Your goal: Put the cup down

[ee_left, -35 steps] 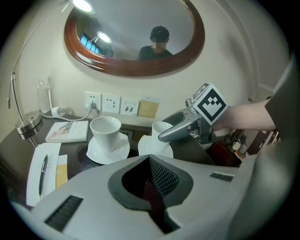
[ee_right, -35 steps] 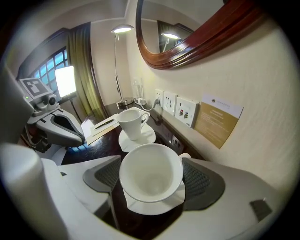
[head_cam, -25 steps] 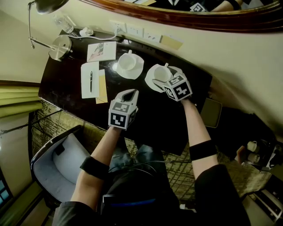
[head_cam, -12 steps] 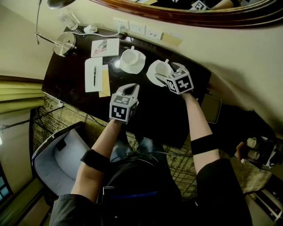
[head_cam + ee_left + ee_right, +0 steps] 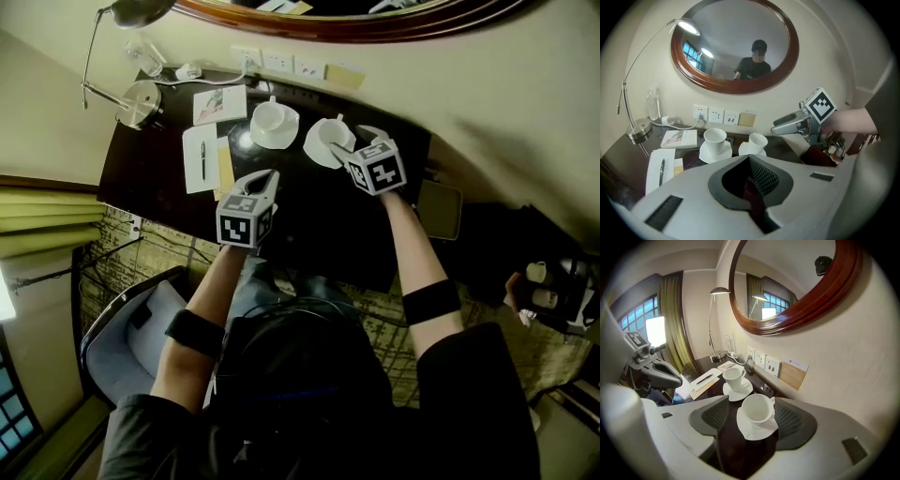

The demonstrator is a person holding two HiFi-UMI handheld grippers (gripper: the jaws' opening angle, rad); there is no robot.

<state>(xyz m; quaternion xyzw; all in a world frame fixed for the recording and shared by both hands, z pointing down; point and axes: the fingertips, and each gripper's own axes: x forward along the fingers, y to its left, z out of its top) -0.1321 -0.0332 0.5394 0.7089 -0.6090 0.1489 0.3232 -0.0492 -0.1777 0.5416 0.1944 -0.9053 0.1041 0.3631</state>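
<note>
A white cup (image 5: pixel 335 134) stands upright on its saucer (image 5: pixel 317 150) at the back right of the dark desk (image 5: pixel 309 216). Just right of it is my right gripper (image 5: pixel 356 143), pointing at it. In the right gripper view the cup (image 5: pixel 757 408) shows in the gap of my right gripper (image 5: pixel 751 414). The jaws are closing and neither pad touches the cup. My left gripper (image 5: pixel 267 176) hovers shut and empty over the desk's front, short of a second cup (image 5: pixel 272 115) on its own saucer. The left gripper view shows both cups, the second cup (image 5: pixel 715 137) left of the first cup (image 5: pixel 758 140).
A desk lamp (image 5: pixel 139 94) stands at the back left corner. A notepad with a pen (image 5: pixel 202 157) and a booklet (image 5: pixel 220 103) lie beside it. Wall sockets (image 5: pixel 281 64) and an oval mirror (image 5: pixel 328 7) are behind the desk. A grey chair (image 5: pixel 141 328) stands at the lower left.
My right gripper has drawn back a little to the right of the cup and saucer. The head view has tilted, so the desk sits higher. The left gripper keeps its place.
</note>
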